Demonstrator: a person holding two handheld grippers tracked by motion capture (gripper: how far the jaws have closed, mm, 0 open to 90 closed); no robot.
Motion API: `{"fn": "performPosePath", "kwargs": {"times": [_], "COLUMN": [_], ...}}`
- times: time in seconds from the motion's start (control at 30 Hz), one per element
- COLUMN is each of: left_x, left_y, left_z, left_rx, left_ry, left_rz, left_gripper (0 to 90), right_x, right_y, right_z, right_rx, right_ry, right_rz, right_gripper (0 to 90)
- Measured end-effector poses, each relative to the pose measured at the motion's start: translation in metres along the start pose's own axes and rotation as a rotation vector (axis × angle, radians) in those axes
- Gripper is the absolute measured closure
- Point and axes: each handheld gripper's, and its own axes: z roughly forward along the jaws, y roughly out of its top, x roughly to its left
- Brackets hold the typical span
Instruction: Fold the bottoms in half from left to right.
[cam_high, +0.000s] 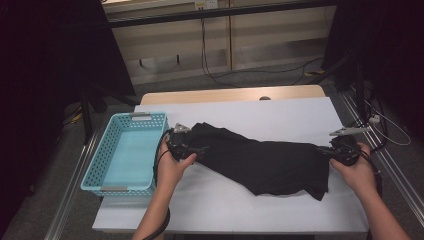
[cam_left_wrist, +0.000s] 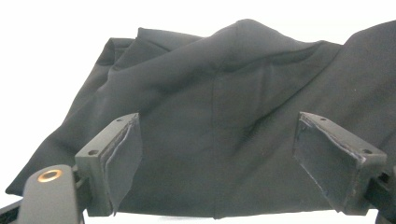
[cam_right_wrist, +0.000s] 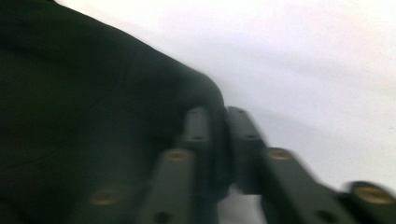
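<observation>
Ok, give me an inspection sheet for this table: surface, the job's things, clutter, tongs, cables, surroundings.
Surface: white cloth-covered table, a wooden edge showing at the far side.
Job's things: black garment lying crumpled across the middle; empty light-blue basket at the left edge.
Clutter: nothing seen.
Tongs: left tongs stand wide open with the garment's fabric between the jaws, pads not pressing; right tongs are nearly closed, pinching the garment's right edge, though that view is blurred.
Cables: a black cable loops from the left tongs; loose cables lie on the floor beyond the table.
Surroundings: metal rails either side, dark curtains, pale wall panels behind.
</observation>
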Motion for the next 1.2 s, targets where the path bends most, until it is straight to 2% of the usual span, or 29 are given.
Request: {"fn": "performPosePath", "kwargs": {"times": [0.07,0.2,0.3,0.5,0.67,0.8,0.87,0.93,1.07,1.2], "left_x": [0.000,0.000,0.001,-0.002,-0.006,-0.007,-0.008,-0.009,-0.010,-0.012], "left_y": [0.000,0.000,0.000,0.002,0.005,0.006,0.006,0.007,0.007,0.006], "left_z": [0.001,0.001,0.000,0.001,0.005,0.007,0.008,0.008,0.008,0.007], "left_rx": [0.005,0.005,0.008,0.007,0.010,0.013,0.018,0.013,0.016,0.021], "left_ry": [-0.007,-0.011,-0.010,-0.019,-0.029,-0.035,-0.038,-0.036,-0.042,-0.047], "left_rz": [0.003,0.001,0.000,0.007,0.018,0.015,0.017,0.012,0.011,0.011], "left_gripper": [16.6,16.5,16.2,16.2,15.9,15.0,15.1,15.0,14.7,14.7], "right_x": [0.004,0.009,0.016,0.036,0.047,0.045,0.046,0.053,0.067,0.074], "right_y": [-0.001,-0.005,-0.010,-0.022,-0.028,-0.033,-0.035,-0.037,-0.041,-0.042], "right_z": [0.001,-0.006,-0.011,-0.022,-0.032,-0.040,-0.044,-0.047,-0.047,-0.045], "right_rx": [0.001,-0.040,-0.052,-0.054,-0.055,-0.068,-0.071,-0.074,-0.067,-0.044], "right_ry": [-0.015,-0.013,0.032,0.074,0.085,0.077,0.089,0.104,0.138,0.151], "right_rz": [-0.009,-0.013,-0.008,-0.020,-0.040,-0.024,-0.014,-0.031,-0.050,-0.069], "right_gripper": [63.7,52.6,50.4,43.8,37.5,32.4,31.9,32.5,41.3,44.1]}}
